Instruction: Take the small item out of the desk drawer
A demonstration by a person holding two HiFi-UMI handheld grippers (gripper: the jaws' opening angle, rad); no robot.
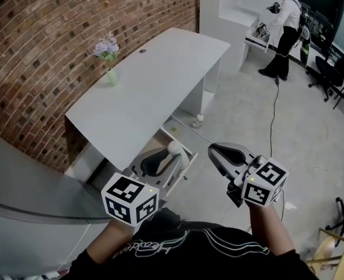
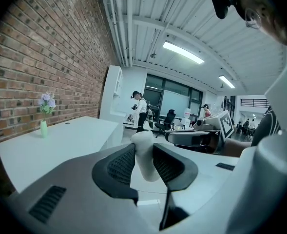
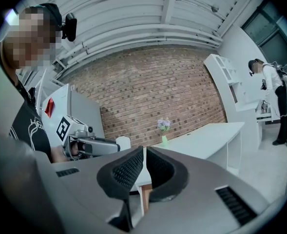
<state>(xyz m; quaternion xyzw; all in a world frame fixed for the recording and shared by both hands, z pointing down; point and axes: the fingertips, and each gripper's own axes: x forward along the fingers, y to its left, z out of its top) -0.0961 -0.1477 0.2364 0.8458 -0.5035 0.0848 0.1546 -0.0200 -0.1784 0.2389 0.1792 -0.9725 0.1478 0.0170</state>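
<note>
A small white item is clamped between the dark pads of my left gripper, just above the open desk drawer. The left gripper view has the white item upright between the two pads, with that gripper shut on it. My right gripper hangs over the floor to the right of the drawer. Its jaws are together with nothing in them. From the right gripper view the left gripper shows with the item at its tip.
The white desk stands against a brick wall and carries a green vase of flowers. A bottle and a cable lie on the floor. A person stands far back. A grey surface is at my left.
</note>
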